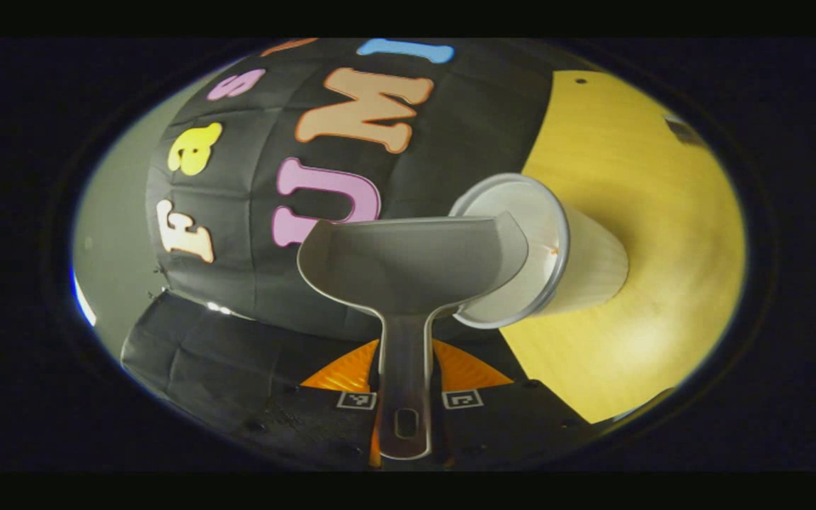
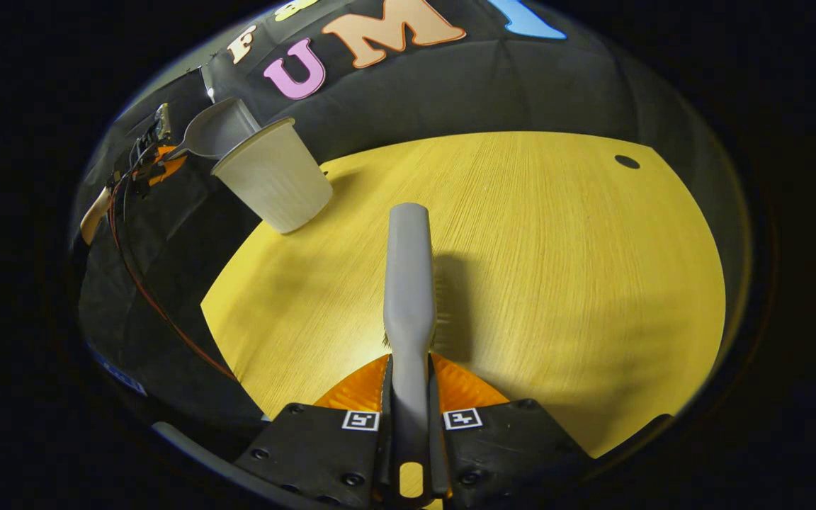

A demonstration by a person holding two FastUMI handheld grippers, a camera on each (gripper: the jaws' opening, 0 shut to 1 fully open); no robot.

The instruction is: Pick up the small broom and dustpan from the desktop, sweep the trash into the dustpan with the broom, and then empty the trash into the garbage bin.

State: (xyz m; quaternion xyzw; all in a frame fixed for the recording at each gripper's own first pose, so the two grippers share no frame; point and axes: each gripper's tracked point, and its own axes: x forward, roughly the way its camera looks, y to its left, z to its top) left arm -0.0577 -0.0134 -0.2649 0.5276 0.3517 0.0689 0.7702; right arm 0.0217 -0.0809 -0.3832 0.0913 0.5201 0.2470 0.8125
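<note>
My left gripper [image 1: 405, 386] is shut on the handle of the grey dustpan [image 1: 411, 265]. The pan is lifted and tilted, its lip resting at the open mouth of the white garbage bin [image 1: 546, 255]. Inside the bin I see a tiny orange speck. My right gripper [image 2: 409, 397] is shut on the handle of the small grey broom [image 2: 409, 283], which points forward over the yellow desktop [image 2: 557, 283], its bristles hidden under the head. In the right gripper view the dustpan [image 2: 213, 131] hangs over the bin [image 2: 273, 177] at the far left, held by the other gripper [image 2: 149, 152].
The bin stands near the desktop's left edge, close to the black cloth wall. A red cable [image 2: 146, 290] runs down beside the table edge. A dark hole [image 2: 626, 161] marks the desktop's far right corner.
</note>
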